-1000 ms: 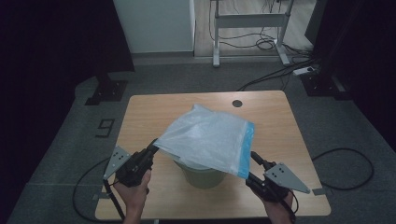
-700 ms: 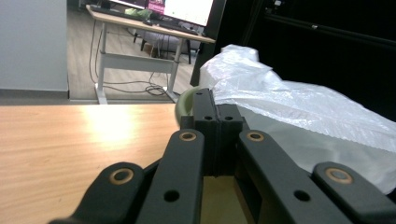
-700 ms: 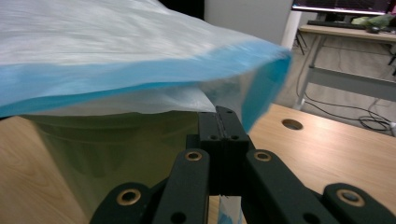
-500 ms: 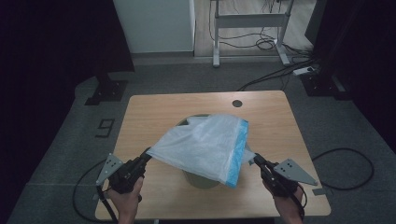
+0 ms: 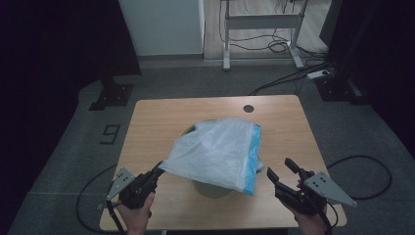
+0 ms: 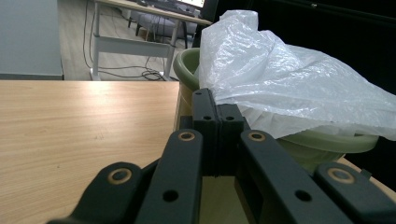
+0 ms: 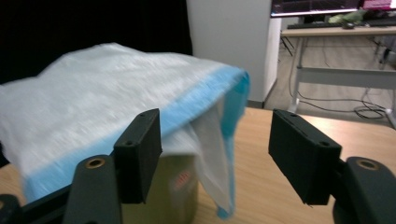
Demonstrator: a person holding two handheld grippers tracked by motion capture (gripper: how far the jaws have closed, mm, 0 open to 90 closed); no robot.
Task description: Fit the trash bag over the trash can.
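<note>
At the near edge of the wooden table (image 5: 147, 127), in the high view, the person's two hands come in from the bottom, each one with a black gripper. The left gripper (image 5: 157, 170) is clenched on the near left corner of a white plastic bag (image 5: 215, 152); in the left gripper view its jaws stand pressed together with the thin film between them (image 6: 218, 122). The right gripper (image 5: 281, 170) is released: its jaws stand wide apart, just beside the right edge of the bag and not touching it, and in the right gripper view (image 7: 219, 140) the bag hangs in front of the gap between them. The bag has a blue band (image 5: 252, 161) along its right side, and it lies spread over a pale green bin (image 5: 211, 188) that stands near the middle of the table, a little toward the person. In the left gripper view the green rim of the bin (image 6: 187, 65) shows under the crumpled film. Farther on the table there is a small dark round hole (image 5: 248, 108) close to the far edge. Behind the table the floor is grey carpet (image 5: 195, 85), and beyond it stands a metal desk frame (image 5: 259, 22) with cables (image 5: 274, 46) lying under it, beside a white panel (image 5: 161, 24).
</note>
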